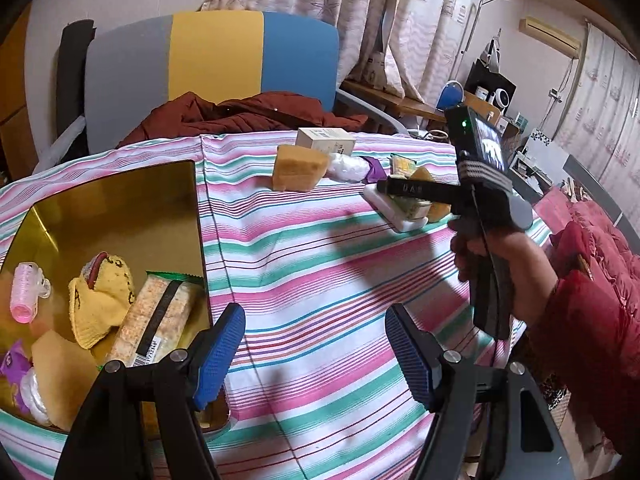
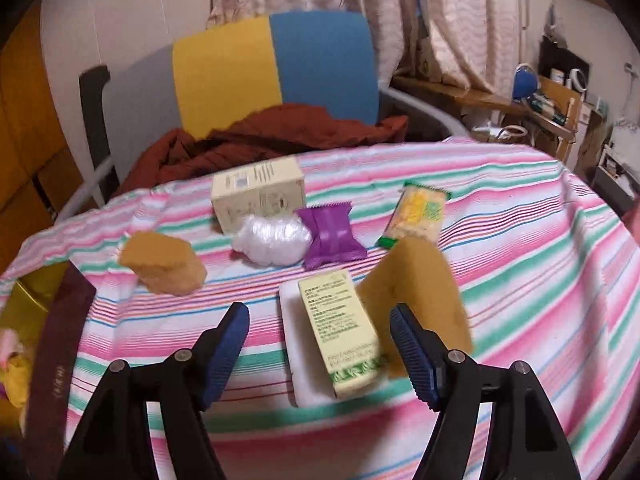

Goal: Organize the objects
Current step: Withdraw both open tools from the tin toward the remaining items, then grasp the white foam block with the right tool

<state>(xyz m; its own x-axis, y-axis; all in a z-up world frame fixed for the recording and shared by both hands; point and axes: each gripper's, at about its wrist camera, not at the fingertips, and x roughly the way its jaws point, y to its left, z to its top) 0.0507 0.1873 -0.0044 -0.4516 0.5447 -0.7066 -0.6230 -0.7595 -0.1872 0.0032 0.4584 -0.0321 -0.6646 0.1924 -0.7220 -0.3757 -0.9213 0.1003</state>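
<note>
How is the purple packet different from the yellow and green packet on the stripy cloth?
The small purple foil packet is plain purple, while the yellow and green snack packet shows printing through a clear-looking front. The purple packet is squat and crumpled; the yellow and green one is longer and lies flat. The purple packet touches the white plastic bundle; the yellow and green one lies apart. Both have crimped ends and rest on the striped cloth.
</note>
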